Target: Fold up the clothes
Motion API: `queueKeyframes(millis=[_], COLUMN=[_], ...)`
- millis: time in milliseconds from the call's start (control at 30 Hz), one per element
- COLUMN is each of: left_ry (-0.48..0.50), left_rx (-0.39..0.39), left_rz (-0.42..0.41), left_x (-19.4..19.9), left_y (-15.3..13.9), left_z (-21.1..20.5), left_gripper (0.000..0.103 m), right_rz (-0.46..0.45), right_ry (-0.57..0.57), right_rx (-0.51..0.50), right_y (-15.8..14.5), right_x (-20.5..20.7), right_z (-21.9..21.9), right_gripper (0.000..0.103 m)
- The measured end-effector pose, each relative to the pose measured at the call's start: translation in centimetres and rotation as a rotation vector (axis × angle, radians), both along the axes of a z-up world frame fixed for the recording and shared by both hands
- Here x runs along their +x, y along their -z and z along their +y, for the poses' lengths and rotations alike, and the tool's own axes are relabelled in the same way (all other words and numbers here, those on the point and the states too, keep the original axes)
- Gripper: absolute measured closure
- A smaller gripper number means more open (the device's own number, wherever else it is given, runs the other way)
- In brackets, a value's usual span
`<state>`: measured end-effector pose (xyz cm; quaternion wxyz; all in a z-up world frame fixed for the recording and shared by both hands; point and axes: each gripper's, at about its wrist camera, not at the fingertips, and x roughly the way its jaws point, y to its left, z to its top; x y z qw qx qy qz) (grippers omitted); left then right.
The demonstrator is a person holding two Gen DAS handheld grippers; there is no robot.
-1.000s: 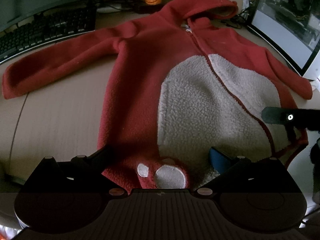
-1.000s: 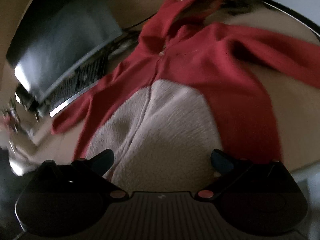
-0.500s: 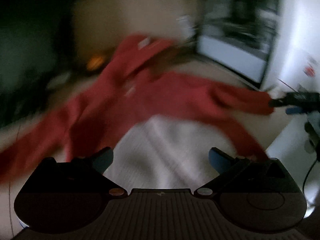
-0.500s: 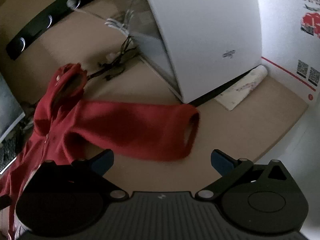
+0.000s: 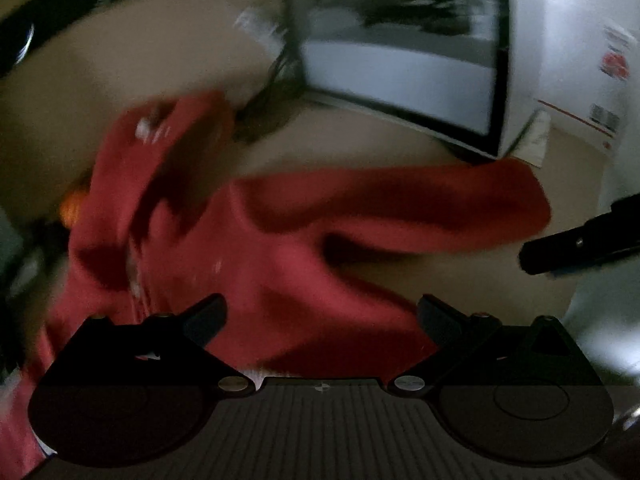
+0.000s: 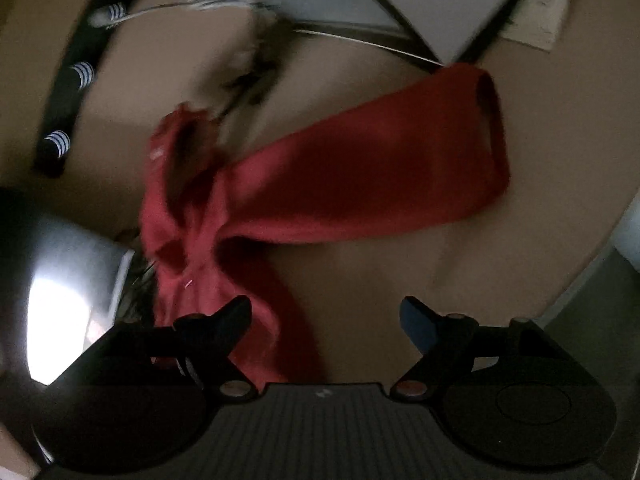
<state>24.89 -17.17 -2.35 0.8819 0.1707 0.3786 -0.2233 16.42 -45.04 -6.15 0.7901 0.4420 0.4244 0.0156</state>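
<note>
Here both grippers' fingers gape empty above the red onesie, the right's just narrowing.

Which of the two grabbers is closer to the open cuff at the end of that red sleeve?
The right gripper: its tip shows just beside the sleeve cuff, not touching. The left gripper is over the red garment's body, farther back.
</note>
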Motion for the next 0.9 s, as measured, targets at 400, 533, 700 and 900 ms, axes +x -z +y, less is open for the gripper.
queueKeyframes(millis=[400, 533, 700, 900], left_ry=[-0.257, -0.295, -0.359, -0.401], left_rx=[-0.177, -0.215, -0.27, -0.331], left_rz=[0.171, 0.184, 0.194, 0.17], left_x=[-0.7, -1.5, -1.9, -3.5], left_y=[1.1, 1.6, 2.2, 1.8], left_z=[9.9, 12.6, 15.4, 18.2], left_gripper=[0.0, 0.0, 0.0, 0.0], right_rz=[-0.224, -0.384, -0.586, -0.553], right_ry=[0.1, -0.034, -0.339, -0.799], right_rx=[-0.089, -0.27, -0.489, -0.629], right_y=[1.3, -2.0, -6.9, -7.0], right_x=[7.8, 9.1, 10.7, 13.7], right_z=[1.9, 4.8, 13.6, 28.8], right_gripper=[0.019, 0.018, 0.009, 0.004])
